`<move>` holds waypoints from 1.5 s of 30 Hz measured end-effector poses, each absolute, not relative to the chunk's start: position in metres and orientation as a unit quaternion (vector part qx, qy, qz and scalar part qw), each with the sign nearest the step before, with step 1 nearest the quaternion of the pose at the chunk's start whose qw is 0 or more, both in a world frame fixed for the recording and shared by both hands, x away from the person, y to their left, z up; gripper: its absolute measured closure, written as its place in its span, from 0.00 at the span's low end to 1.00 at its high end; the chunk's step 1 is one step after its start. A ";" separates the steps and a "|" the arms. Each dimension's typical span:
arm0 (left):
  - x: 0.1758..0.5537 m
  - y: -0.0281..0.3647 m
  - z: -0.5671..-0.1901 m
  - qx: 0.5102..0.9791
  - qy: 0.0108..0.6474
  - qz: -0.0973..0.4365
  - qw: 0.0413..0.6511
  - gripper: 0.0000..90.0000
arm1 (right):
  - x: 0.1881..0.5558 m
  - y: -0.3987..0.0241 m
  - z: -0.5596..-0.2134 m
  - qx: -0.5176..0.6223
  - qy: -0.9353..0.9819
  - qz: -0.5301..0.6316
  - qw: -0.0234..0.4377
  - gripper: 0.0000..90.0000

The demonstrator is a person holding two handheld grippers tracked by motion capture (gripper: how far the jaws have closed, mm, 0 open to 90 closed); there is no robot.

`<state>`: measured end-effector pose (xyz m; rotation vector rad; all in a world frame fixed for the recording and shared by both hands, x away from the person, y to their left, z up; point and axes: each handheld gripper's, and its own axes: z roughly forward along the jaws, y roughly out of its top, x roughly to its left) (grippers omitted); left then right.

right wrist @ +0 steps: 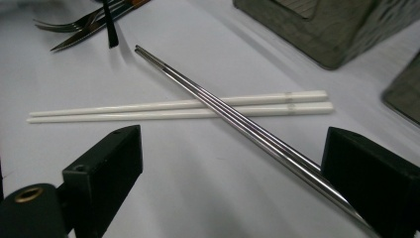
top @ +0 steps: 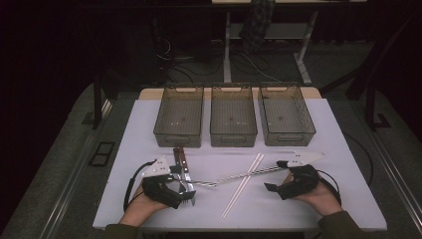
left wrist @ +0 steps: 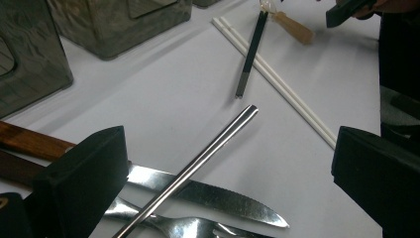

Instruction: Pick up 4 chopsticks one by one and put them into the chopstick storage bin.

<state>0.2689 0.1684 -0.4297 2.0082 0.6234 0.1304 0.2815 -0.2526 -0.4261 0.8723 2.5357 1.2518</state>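
A knife (left wrist: 213, 196) and a fork (left wrist: 188, 225) with wooden handles (top: 180, 158) lie at the table's front left. My left gripper (top: 181, 191) hovers over their tips, open, with a loose metal chopstick (left wrist: 198, 163) lying across the knife between its jaws. A pair of white chopsticks (top: 244, 184) lies mid-table, crossed by a pair of metal chopsticks (right wrist: 237, 121). My right gripper (top: 273, 186) is open at the front right, its jaws standing either side of the metal pair's near end without touching it.
Three empty grey bins (top: 178, 139) (top: 233, 139) (top: 288, 138) stand in a row at the back of the white table. A dark-tipped chopstick (left wrist: 250, 54) lies over the white pair (left wrist: 277, 82). Bare tabletop lies between the bins and the cutlery.
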 end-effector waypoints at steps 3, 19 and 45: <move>0.267 0.168 -0.430 0.831 0.255 0.053 0.491 0.00 | 0.285 -0.245 -0.426 0.285 0.859 0.417 0.088 0.18; 0.268 0.168 -0.431 0.832 0.255 0.051 0.490 0.01 | 0.317 -0.241 -0.431 0.286 0.870 0.396 0.069 0.34; 0.267 0.168 -0.431 0.833 0.254 0.050 0.490 0.01 | 0.338 -0.229 -0.438 0.235 0.912 0.334 0.048 0.55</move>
